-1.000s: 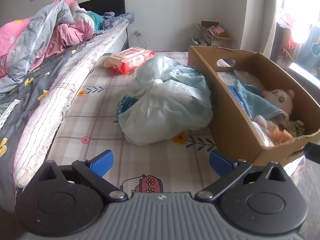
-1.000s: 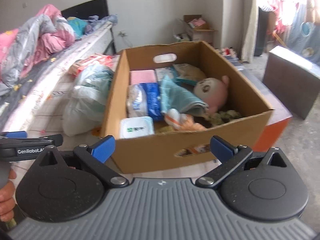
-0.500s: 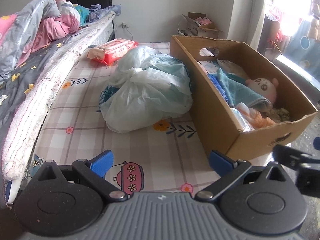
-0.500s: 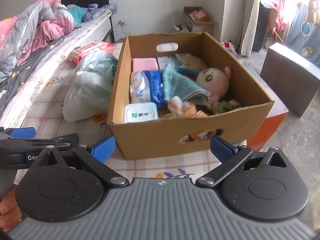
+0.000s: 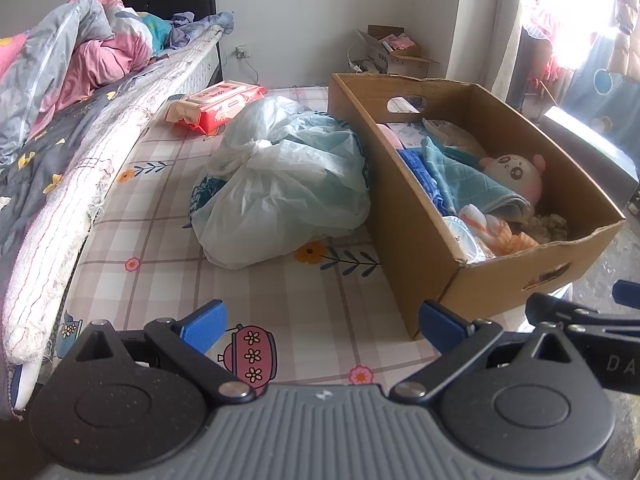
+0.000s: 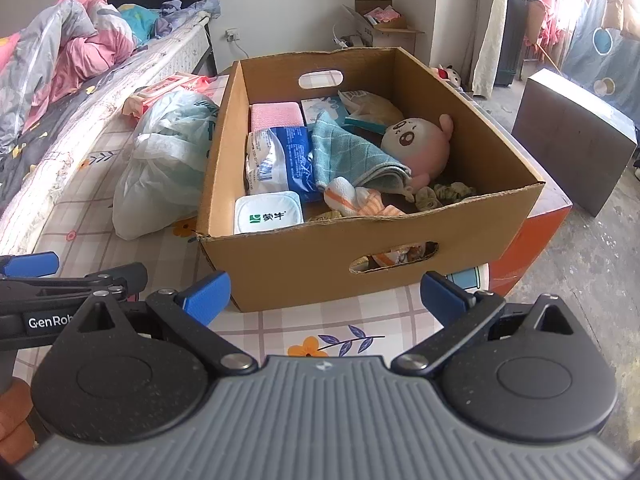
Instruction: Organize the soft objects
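Observation:
A cardboard box (image 6: 320,264) (image 5: 420,240) stands on a checked sheet. Inside lie a pink plush doll (image 6: 416,140) (image 5: 516,176), a teal cloth (image 6: 348,148), a blue wipes pack (image 6: 284,160), a pink sponge (image 6: 276,114), an orange-white cloth (image 6: 356,200) and a white tub (image 6: 268,214). A tied white plastic bag (image 5: 280,184) (image 6: 164,160) lies left of the box. My left gripper (image 5: 322,320) is open, near the box's front left corner. Before the box's front wall, my right gripper (image 6: 326,294) is open. Both are empty.
A red wipes pack (image 5: 220,104) lies behind the bag. A bed with a pink-grey quilt (image 5: 60,80) runs along the left. A dark box (image 6: 576,140) stands on the floor at right, and a small open carton (image 6: 380,24) by the far wall.
Both grippers have pulled back from the box, so more of the checked sheet shows in front. The right gripper's arm now shows at the left wrist view's right edge.

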